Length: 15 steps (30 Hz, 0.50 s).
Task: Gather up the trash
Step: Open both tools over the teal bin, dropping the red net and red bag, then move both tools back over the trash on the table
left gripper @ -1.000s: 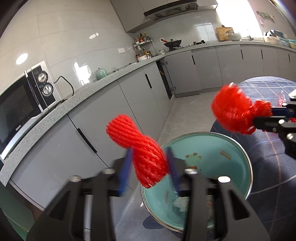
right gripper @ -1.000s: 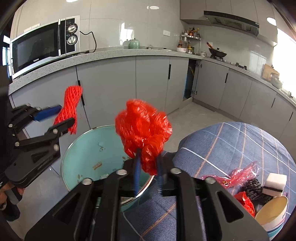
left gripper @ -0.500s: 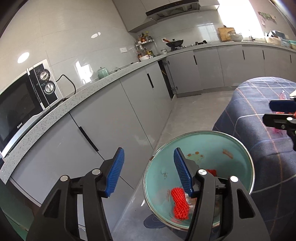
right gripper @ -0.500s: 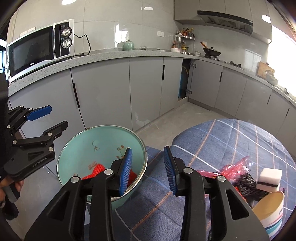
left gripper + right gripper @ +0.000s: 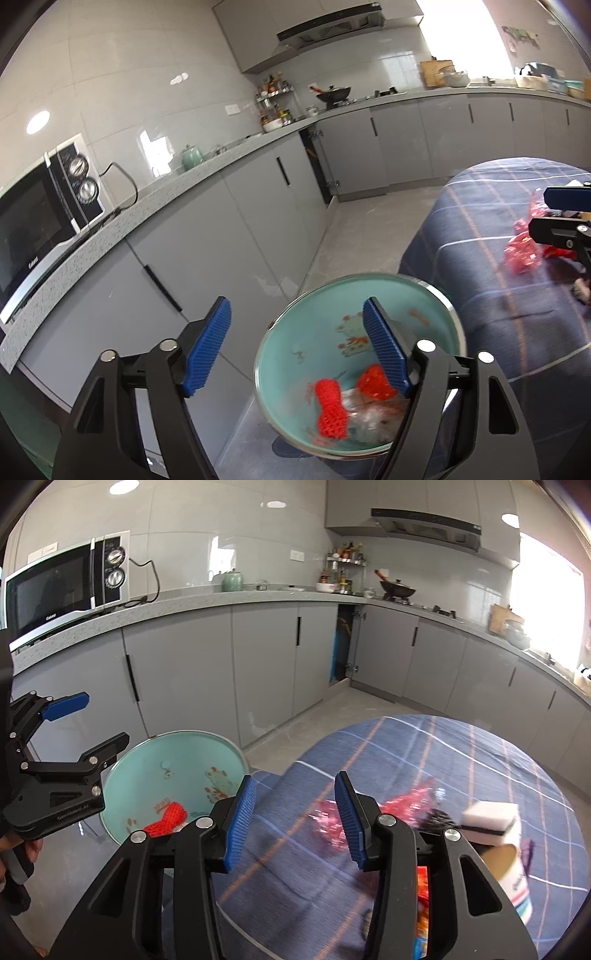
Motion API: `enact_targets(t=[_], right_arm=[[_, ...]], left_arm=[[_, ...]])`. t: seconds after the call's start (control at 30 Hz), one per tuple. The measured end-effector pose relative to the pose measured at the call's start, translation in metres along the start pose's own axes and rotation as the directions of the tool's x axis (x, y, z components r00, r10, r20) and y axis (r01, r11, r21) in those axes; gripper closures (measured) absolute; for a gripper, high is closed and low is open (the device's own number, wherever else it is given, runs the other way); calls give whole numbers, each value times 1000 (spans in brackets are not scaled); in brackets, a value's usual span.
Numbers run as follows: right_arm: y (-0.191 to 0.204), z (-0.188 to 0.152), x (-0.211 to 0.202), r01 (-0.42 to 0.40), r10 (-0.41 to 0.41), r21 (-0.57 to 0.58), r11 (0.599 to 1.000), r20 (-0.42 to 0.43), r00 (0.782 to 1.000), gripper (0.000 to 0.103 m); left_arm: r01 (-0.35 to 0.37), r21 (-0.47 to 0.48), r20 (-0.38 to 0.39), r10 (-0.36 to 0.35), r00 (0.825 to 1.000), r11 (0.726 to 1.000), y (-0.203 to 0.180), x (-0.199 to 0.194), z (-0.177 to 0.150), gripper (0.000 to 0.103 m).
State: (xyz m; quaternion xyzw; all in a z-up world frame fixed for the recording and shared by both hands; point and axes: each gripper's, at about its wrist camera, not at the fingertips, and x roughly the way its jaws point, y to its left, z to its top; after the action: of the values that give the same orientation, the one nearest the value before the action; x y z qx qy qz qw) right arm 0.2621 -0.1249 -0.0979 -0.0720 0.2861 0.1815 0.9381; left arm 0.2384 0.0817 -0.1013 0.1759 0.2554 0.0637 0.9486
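A teal bin with a metal rim (image 5: 369,276) (image 5: 177,733) stands on the floor beside the table. In it lie a red foam net (image 5: 330,410) (image 5: 168,818) and a red plastic wad (image 5: 373,384). My left gripper (image 5: 295,314) hovers over the bin's near-left side, open, its jaws opening with nothing between them. My right gripper (image 5: 295,779) is over the table's blue plaid cloth (image 5: 406,746), open, its jaws also opening and empty. Just beyond it lies a crumpled red plastic wrapper (image 5: 406,801) (image 5: 522,254).
A white sponge (image 5: 489,818), a paper cup (image 5: 513,871) and a dark scrap (image 5: 437,818) sit at the table's right. Grey cabinets (image 5: 266,664) run behind the bin, with a microwave (image 5: 66,587) on the counter. A hand (image 5: 22,853) holds the left gripper.
Both grippers let go of their red trash, which dropped into the bin. Their jaws have spread wider. The right gripper has swung from the bin toward the table.
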Motion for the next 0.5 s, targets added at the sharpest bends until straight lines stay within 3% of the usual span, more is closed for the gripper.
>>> enact_targets(t=[0.5], right_arm=[[-72,-32,-51,113,-116,106,988,19,993,52]], left_arm=[[100,87,47,-105,993,991,-79,-27,28,25]])
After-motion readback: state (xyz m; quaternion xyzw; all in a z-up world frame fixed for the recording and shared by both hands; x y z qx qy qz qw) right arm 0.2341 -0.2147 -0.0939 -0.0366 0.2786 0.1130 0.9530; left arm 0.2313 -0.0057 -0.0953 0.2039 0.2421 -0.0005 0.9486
